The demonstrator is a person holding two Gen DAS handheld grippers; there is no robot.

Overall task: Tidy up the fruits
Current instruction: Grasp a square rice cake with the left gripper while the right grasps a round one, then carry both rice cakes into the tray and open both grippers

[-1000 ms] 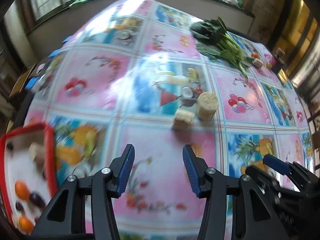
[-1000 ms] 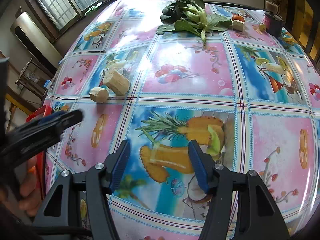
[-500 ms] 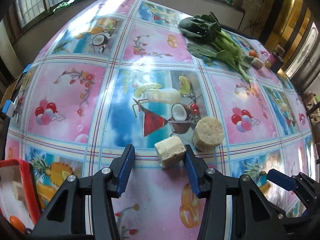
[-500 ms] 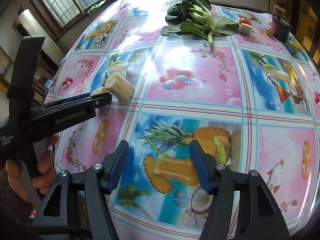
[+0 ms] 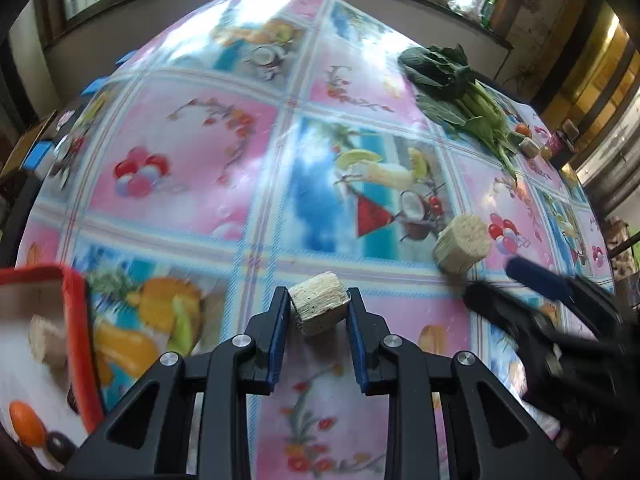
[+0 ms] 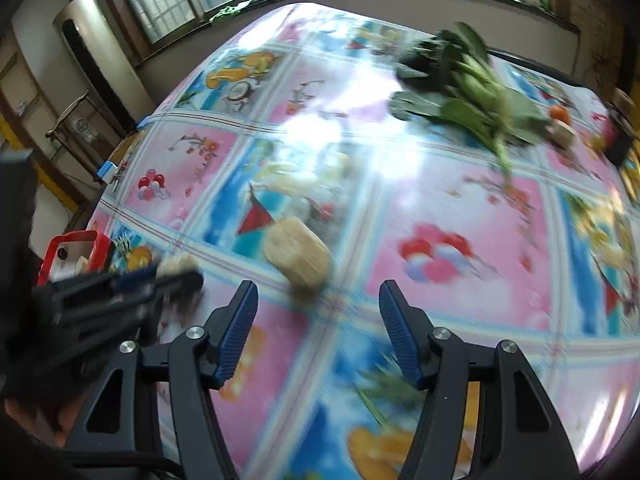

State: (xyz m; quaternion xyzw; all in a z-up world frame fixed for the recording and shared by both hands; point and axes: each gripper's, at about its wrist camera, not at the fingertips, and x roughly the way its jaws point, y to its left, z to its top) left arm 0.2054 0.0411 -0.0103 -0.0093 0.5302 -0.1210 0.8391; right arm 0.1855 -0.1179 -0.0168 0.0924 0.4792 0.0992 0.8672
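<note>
Item: fibrous fruit chunk (image 5: 318,303), judged light, firm; my left tongs (image 5: 318,308) pinch its flat sides; right tongs (image 6: 318,320) spread.

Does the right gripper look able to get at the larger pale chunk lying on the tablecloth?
Probably yes. The right gripper is open, and the larger pale chunk lies just ahead of its fingertips with nothing between. The left gripper, shut on the smaller chunk, sits off to the side.

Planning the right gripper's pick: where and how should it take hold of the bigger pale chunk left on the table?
Grip the bigger chunk across its long ribbed sides, coming from above with the right gripper, jaws open. It lies on its side, its flat cut end angled up; the sides are roughly parallel.
</note>
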